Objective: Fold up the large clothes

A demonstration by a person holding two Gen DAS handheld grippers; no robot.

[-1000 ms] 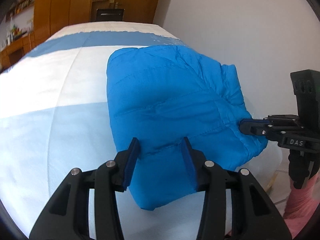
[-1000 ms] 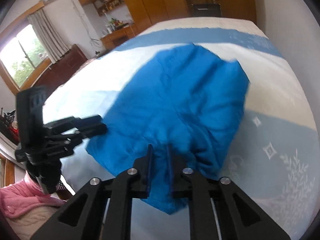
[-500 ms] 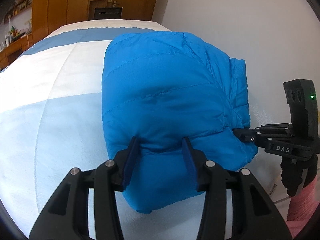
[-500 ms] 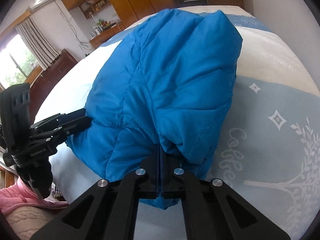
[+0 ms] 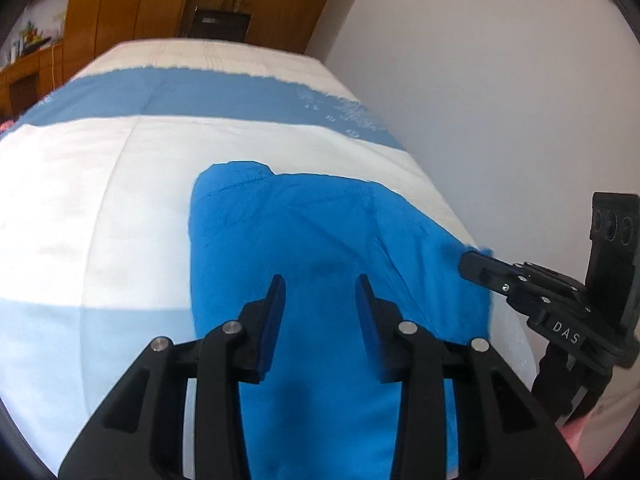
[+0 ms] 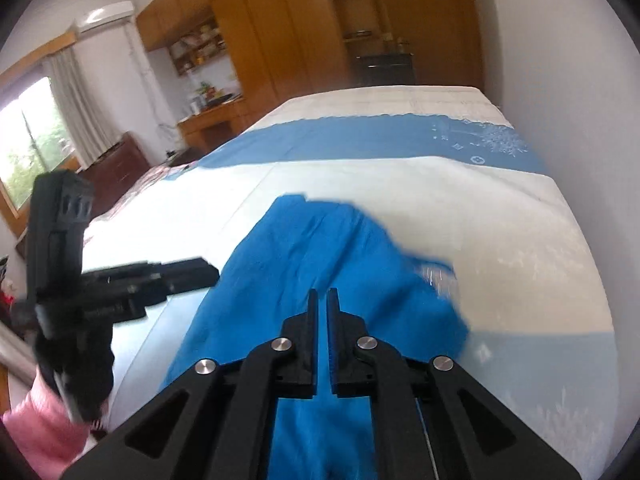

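A blue padded jacket (image 5: 304, 240) is being held stretched over the near part of a bed (image 5: 100, 184), which is covered by a quilt in white and blue bands. The garment is being drawn toward both cameras, its far edge lying on the white band and its near part running down beneath the two tools.

The left gripper (image 5: 320, 300) is being closed, its jaws standing partly apart with the blue cloth between them; whether the pads are pressing on the cloth cannot be told. The right gripper (image 6: 322, 312) is being kept almost fully closed, only a narrow slit being left between its jaws, and whether cloth is being pinched in that slit cannot be told.

In the right wrist view a pink sleeve (image 6: 36, 424) is being shown at the lower left, behind the left tool.
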